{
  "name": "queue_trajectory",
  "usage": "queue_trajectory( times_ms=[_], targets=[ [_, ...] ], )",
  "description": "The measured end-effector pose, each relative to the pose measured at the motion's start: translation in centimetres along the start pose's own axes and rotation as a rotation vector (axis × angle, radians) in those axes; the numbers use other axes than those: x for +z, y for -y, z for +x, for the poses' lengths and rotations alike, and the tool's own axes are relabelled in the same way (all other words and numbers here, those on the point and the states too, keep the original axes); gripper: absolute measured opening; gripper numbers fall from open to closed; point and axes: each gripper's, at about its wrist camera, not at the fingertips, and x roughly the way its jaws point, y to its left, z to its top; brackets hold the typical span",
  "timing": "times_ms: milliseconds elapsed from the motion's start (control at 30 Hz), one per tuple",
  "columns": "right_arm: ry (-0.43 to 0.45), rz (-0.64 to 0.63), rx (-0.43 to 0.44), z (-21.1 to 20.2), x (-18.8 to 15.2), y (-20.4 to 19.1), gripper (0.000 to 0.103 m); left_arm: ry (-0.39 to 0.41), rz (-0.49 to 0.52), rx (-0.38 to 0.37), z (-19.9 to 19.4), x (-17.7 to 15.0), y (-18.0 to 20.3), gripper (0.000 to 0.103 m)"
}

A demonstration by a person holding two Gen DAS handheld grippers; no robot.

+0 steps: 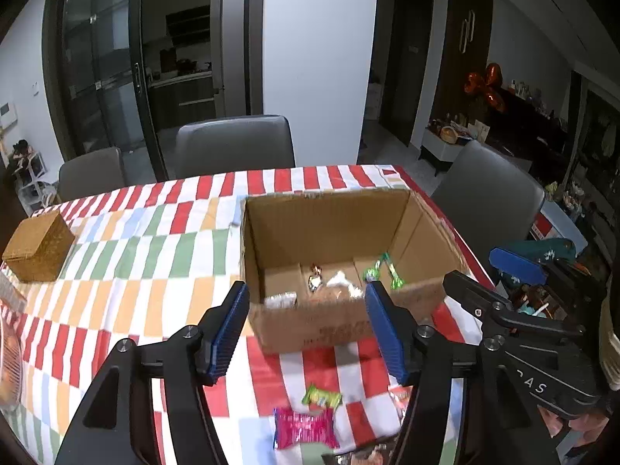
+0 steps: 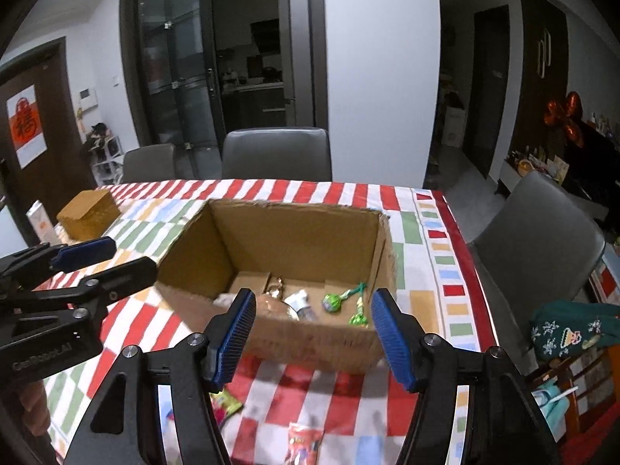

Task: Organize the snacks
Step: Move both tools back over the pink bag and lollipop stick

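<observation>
Left wrist view: your left gripper (image 1: 306, 333) is spread wide with nothing between its blue pads (image 1: 228, 333), hovering over the near wall of the cardboard box (image 1: 329, 217) at centre frame.
Right wrist view: your right gripper (image 2: 314, 337) is likewise released and empty, pads (image 2: 391, 337) apart, hanging just in front of the same box (image 2: 290, 232).
Already boxed: green twist-wrapped candies (image 1: 381, 269), a gold-wrapped sweet (image 1: 314, 277) and white wrappers (image 1: 341, 281) lie on the box floor.
Loose snacks: the pink packet (image 1: 304, 426) and the green packet (image 1: 321, 397) lie on the striped tablecloth (image 1: 155, 240) at lower centre of the left view, the green one just beyond the pink; a red-orange packet (image 2: 304, 441) sits at the bottom edge of the right view.
Handling: these look light, thin and crinkly, probably slippery film. They will likely flex rather than resist, so a gentle pinch should do.
Where to hold: take the pink packet across its flat middle or by a crimped end; you will need to get one pad under the edge against the cloth.
Bystander: the woven box (image 1: 38, 248) sits at left, well apart from the work.
</observation>
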Motion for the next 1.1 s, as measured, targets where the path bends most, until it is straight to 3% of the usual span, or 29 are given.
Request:
queue_trajectory(
  times_ms=[400,1100],
  targets=[
    [-0.067,-0.004,0.026,-1.2,-5.1,-1.2,0.063,-0.040,-0.004,0.009,-1.5,-5.1,-0.3,0.067],
    [-0.323,0.073,0.039,3.9,-13.8,-0.9,0.063,-0.274,-0.004,-0.014,4.2,-13.0,-0.6,0.068]
  ],
)
